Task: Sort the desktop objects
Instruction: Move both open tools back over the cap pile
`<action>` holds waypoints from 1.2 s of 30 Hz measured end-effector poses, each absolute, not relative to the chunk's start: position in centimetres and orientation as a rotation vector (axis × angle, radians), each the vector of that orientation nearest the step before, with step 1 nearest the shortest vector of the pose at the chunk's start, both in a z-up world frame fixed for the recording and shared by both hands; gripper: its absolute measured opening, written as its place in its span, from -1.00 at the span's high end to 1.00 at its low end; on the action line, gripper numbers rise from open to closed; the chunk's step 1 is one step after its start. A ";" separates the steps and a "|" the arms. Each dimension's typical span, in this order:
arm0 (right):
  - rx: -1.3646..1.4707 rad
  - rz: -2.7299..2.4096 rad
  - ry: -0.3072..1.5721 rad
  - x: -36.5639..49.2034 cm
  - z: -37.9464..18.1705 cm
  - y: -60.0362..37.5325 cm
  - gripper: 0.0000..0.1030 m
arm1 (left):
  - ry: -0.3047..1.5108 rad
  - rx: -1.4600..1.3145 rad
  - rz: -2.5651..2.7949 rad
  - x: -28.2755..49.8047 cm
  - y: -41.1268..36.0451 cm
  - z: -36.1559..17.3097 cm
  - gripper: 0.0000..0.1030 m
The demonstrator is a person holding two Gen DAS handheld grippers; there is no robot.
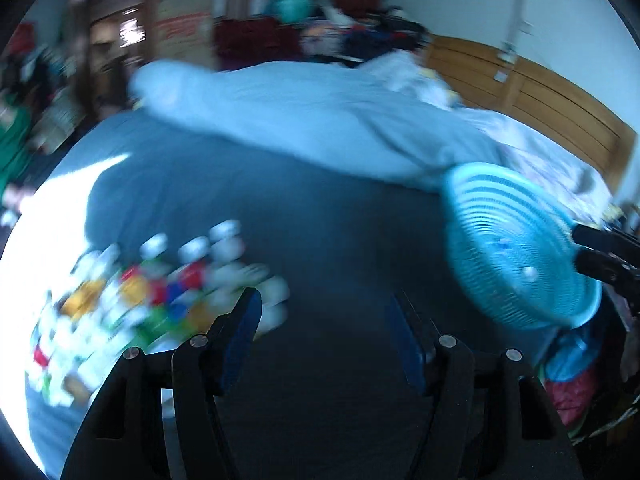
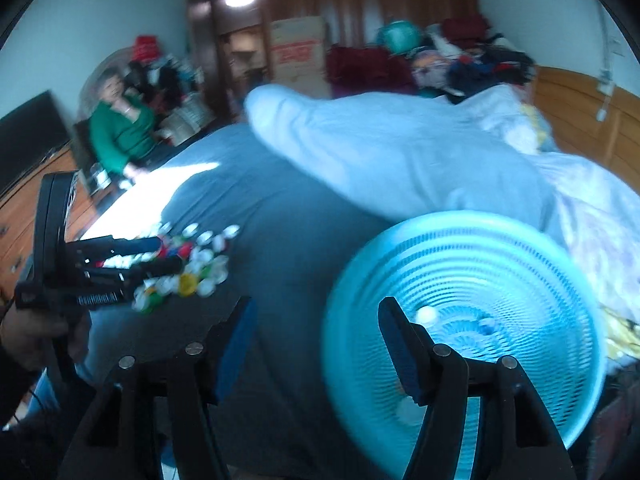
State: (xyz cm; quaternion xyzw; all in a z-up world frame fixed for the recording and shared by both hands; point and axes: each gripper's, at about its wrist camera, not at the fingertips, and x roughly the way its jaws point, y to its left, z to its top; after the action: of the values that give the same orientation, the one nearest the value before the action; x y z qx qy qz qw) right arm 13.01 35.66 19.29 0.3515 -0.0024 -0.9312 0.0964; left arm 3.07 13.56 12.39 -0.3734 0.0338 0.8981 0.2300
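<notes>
Dozens of small bottle caps [image 2: 188, 264], white mixed with red, yellow, green and blue, lay heaped on the grey-blue bed sheet [image 2: 288, 264] at the left of the scene; motion blur kept single caps from being told apart. In the left wrist view the same heap [image 1: 160, 292] sat just left of the near finger, partly in a bright patch of sunlight.

The left gripper [image 1: 326, 320] had its blue-padded fingers [image 1: 244, 332] spread wide with only sheet between them. From the right wrist view it [image 2: 168, 256] showed side-on, its tips reaching over the caps with a gap between them; whether they touched any cap I could not tell.

The right gripper [image 2: 316, 336] also stood with fingers apart and nothing held. Its right finger overlapped the round turquoise mesh basket [image 2: 464, 336] at the right, well apart from the heap. A few pale caps [image 2: 426, 314] lay on the basket's floor. In the left wrist view the basket [image 1: 516, 252] appeared tilted toward the camera.

Beyond both, a pale blue duvet [image 2: 400, 148] lay rumpled across the far half of the bed, with a wooden headboard [image 2: 580, 116] at far right. A person in a green top [image 2: 120, 132] sat at far left.
</notes>
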 end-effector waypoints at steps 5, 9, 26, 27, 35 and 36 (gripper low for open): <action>1.105 -2.634 0.015 11.7 15.9 31.2 -0.33 | -0.028 -1.223 2.650 3.6 1.4 6.7 -0.13; 1.144 -2.586 0.023 10.2 14.5 29.0 -0.33 | -0.103 -1.281 2.672 4.0 -3.0 4.0 -0.13; 1.149 -2.448 0.106 5.8 12.1 18.9 0.00 | -0.159 -1.195 2.614 4.2 -4.6 2.7 0.48; 1.148 -2.431 0.110 5.6 11.7 18.1 0.00 | -0.172 -1.178 2.617 4.8 -4.9 3.1 0.48; 1.155 -2.281 0.186 2.9 7.3 10.2 0.00 | -0.237 -1.190 2.617 5.6 -6.7 4.0 0.48; 1.169 -2.276 0.196 2.5 6.8 9.4 0.00 | -0.248 -1.196 2.615 5.6 -7.0 3.9 0.48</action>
State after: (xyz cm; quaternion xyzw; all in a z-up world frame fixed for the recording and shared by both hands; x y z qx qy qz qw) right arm 2.49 9.40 6.75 0.4367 0.0732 -0.8506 0.2837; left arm 5.61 -6.98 3.88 -0.4109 -0.0853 0.8987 0.1272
